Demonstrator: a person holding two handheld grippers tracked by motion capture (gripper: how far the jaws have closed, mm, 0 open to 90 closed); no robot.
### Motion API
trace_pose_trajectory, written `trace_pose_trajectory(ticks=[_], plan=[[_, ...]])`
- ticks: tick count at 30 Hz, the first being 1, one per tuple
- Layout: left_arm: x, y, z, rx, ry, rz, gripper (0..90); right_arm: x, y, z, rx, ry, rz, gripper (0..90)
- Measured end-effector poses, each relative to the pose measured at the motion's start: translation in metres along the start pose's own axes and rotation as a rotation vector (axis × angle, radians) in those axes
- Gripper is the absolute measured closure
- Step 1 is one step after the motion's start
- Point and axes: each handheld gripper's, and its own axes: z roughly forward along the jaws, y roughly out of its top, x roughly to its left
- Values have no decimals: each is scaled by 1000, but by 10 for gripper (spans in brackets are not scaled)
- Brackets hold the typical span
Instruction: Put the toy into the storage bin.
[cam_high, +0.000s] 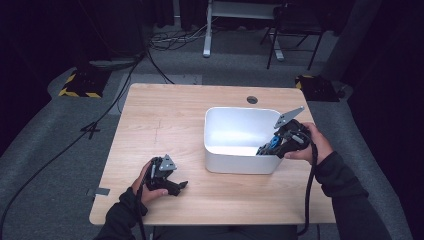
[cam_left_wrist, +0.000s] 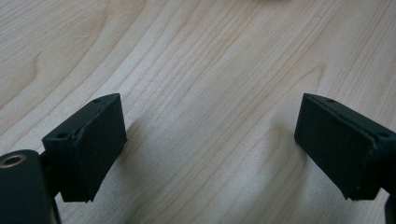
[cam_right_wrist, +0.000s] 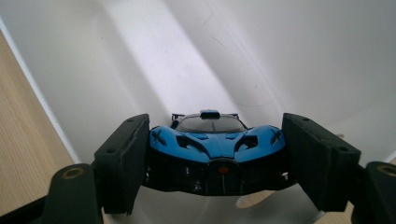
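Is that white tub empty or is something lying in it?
Empty: the white tub shows a bare floor; the blue toy car hangs clamped in the right gripper.

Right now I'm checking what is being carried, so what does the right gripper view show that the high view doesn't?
The right gripper view shows a blue toy car clamped by its sides between the jaws of the right hand-held gripper. The high view shows the left hand-held gripper resting open on the table. Both show the white bin and that gripper reaching into it.

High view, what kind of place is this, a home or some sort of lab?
Probably a lab or recording studio: a lone wooden table on grey carpet, dark curtains around it, loose cables on the floor, and yellow-black hazard-striped bases.
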Motion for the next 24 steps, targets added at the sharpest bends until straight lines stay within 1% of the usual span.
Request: trace_pose_trajectory(ticks=[3, 4, 5, 6, 7, 8, 9, 10, 11, 12, 13, 14, 16, 17, 19, 20, 22, 23, 24], plan=[[0, 0, 0, 0, 0, 1, 93, 0, -1, 0, -10, 8, 8, 259], [0, 0, 0, 0, 0, 0, 93, 1, -1, -1, -10, 9, 22, 259], [0, 0, 0, 0, 0, 0, 94, 0, -2, -1, -12, 7, 9, 259], [0, 0, 0, 0, 0, 0, 93, 0, -4, -1, -16, 14, 18, 259], [0, 0, 0, 1, -1, 0, 93, 0, -4, -2, -12, 5, 20, 259], [0, 0, 0, 0, 0, 0, 93, -1, -6, -2, -22, 7, 19, 260], [0, 0, 0, 0, 0, 0, 94, -1, -8, -2, -29, 7, 34, 259], [0, 0, 0, 0, 0, 0, 94, -1, -9, -2, -40, 7, 30, 259], [0, 0, 0, 0, 0, 0, 94, -1, -10, -2, -50, 7, 38, 259], [0, 0, 0, 0, 0, 1, 93, -1, -12, -2, -61, -3, 42, 259], [0, 0, 0, 1, -2, -1, 93, -1, -14, -1, -73, 5, 52, 259], [0, 0, 0, 0, 0, 1, 93, -1, -16, -2, -82, 2, 61, 259], [0, 0, 0, 0, -1, 0, 94, 0, -19, -2, -109, -2, 58, 259], [0, 0, 0, 0, 0, 1, 94, 1, -21, -3, -118, 1, 69, 259], [0, 0, 0, 0, 0, 0, 94, 1, -23, -2, -134, -6, 63, 259], [0, 0, 0, 0, 0, 0, 93, 2, -23, -2, -145, 1, 75, 259], [0, 0, 0, 0, 0, 0, 93, 2, -25, -3, -154, -10, 71, 259], [0, 0, 0, 0, 0, 0, 94, 3, -25, -3, -161, -7, 80, 259], [0, 0, 0, 0, 0, 0, 94, 3, -26, -3, -166, -18, 71, 259]])
